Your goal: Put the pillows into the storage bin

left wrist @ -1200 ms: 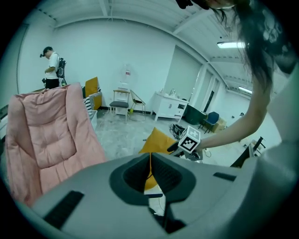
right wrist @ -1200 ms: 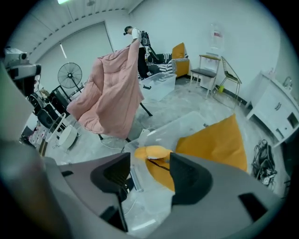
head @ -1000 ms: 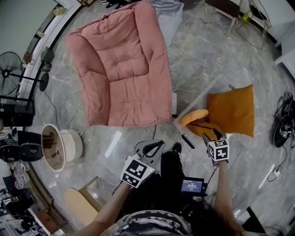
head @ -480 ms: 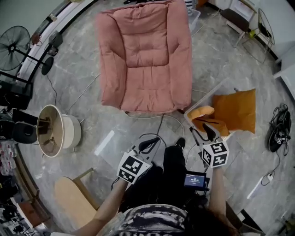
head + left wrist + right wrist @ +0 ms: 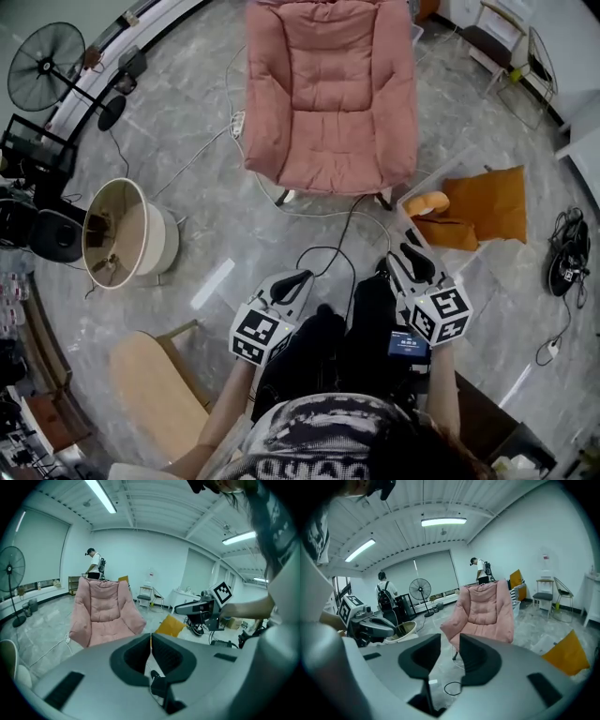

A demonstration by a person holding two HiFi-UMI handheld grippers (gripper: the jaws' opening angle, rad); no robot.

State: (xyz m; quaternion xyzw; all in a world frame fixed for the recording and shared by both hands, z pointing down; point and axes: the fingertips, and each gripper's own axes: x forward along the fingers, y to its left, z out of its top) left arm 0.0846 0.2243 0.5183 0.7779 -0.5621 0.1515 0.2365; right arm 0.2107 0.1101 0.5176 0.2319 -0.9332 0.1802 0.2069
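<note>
Tools two: left tool (image 5: 294, 283), right tool (image 5: 406, 260)

Looks like a big open studio or test hall, not a home. Grey marble-look floor (image 5: 187, 206) w/ loose cables (image 5: 330, 255) across it, white walls, ribbed ceiling w/ strip lights (image 5: 443, 521), wide window blinds (image 5: 433, 576). Furniture is sparse and mixed: pink armchair (image 5: 328, 94), standing fan (image 5: 45, 66), folding chairs (image 5: 544, 595). Other people w/ backpacks (image 5: 385, 595) stand around near equipment at the edges.
</note>
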